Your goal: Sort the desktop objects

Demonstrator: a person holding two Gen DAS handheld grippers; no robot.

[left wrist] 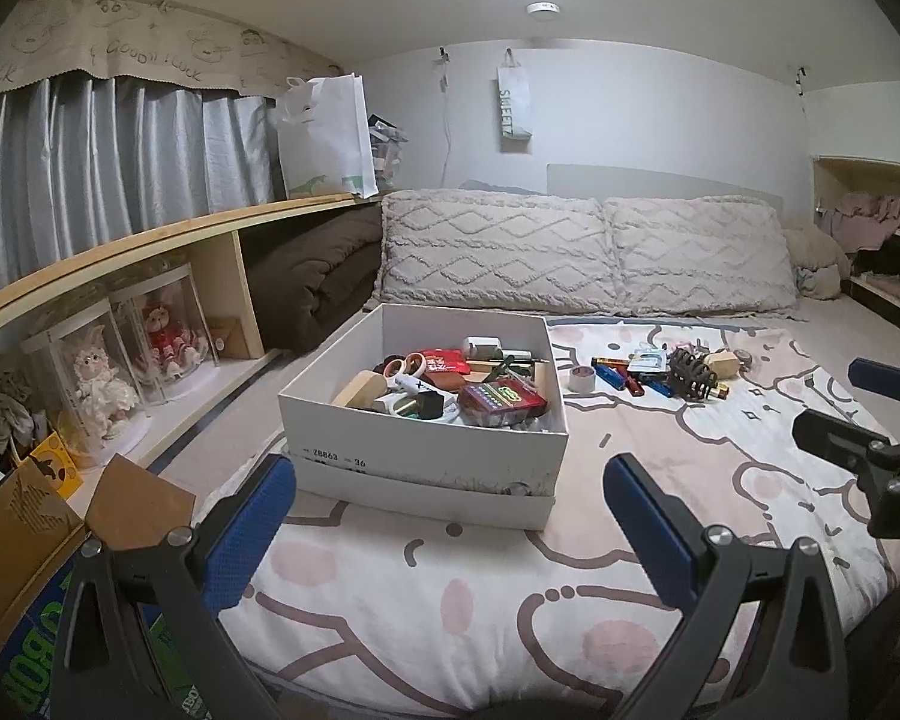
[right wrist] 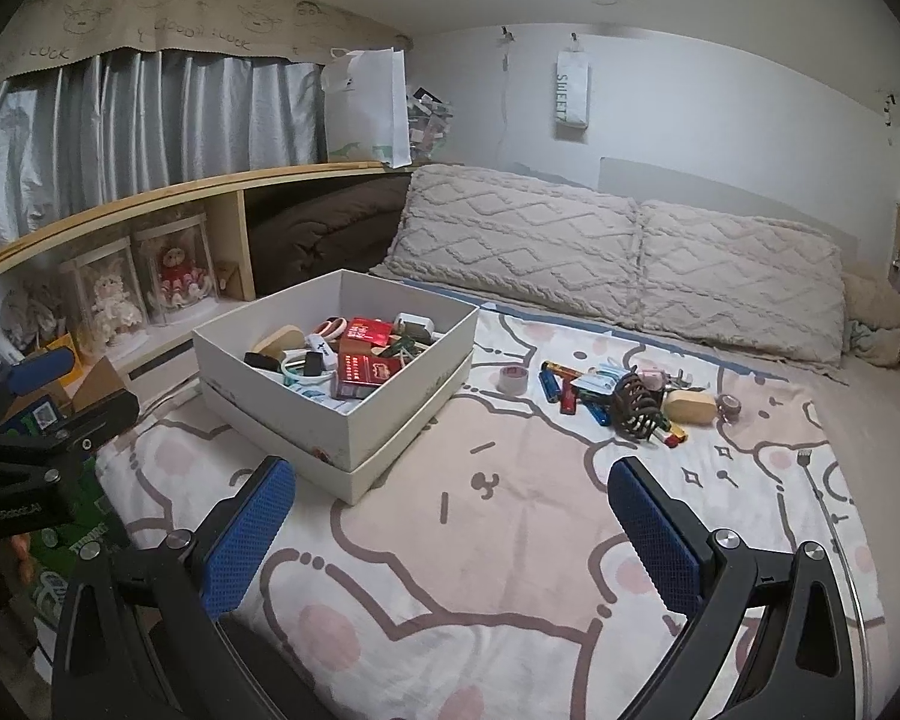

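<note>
With both the left gripper and right gripper held wide and empty, the light, stiff hair claw, lying right of the box, is best pinched across its spine.

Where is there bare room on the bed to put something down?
Free: the sheet between the open right tongs and the white box, and the strip below the pillows. Crowded: inside the box and the pile around the hair claw.

Box on bedspread; hair claw lies right.
</note>
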